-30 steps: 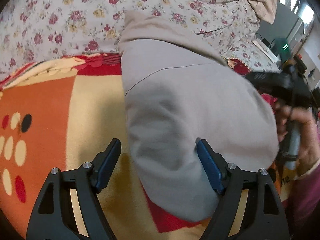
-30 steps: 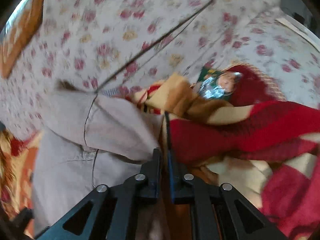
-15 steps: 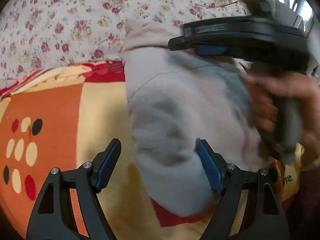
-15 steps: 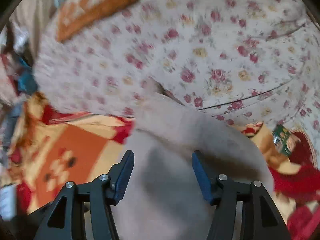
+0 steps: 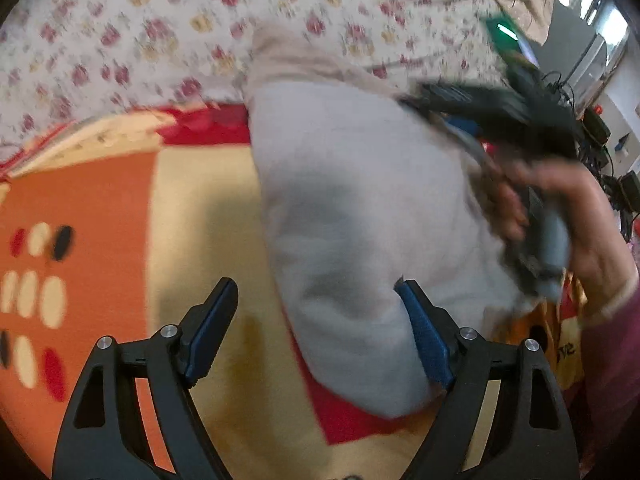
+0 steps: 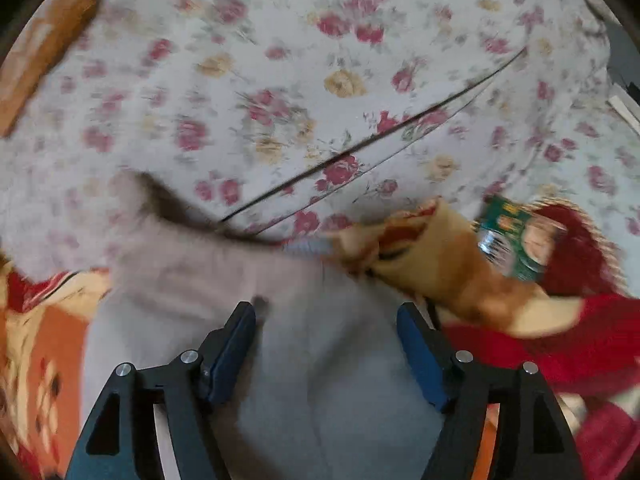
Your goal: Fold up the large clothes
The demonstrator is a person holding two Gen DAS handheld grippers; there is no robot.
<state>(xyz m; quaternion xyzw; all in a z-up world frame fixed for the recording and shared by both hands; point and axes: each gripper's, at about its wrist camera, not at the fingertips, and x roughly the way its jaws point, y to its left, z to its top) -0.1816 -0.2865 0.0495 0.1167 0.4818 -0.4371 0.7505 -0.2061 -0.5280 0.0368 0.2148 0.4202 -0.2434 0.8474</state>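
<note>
A grey folded sweatshirt [image 5: 360, 220] lies on an orange, cream and red blanket [image 5: 100, 208]. My left gripper [image 5: 316, 332] hovers over its near left edge, jaws wide and still opening; the right finger [image 5: 424, 336] is over the cloth and the left one over the blanket, gripping nothing. In the left wrist view my right gripper [image 5: 440, 100] is a blurred black shape over the sweatshirt's far right side, held by a hand [image 5: 560, 216]. In its own view the right gripper [image 6: 326, 340] stands above the sweatshirt [image 6: 320, 392], jaws opening, pads clear of the cloth.
A floral sheet [image 6: 280, 80] covers the bed beyond the blanket, with a thin dark cable [image 6: 380, 136] across it. A green packet [image 6: 508, 240] and a bunched red fringed blanket [image 6: 580, 256] lie to the right. Electronics and wires [image 5: 592, 128] stand past the bed's right edge.
My right gripper, shut at the sweatshirt's right edge a second ago, has opened and swung over the garment. The left gripper has stayed in place, jaws slightly wider.
</note>
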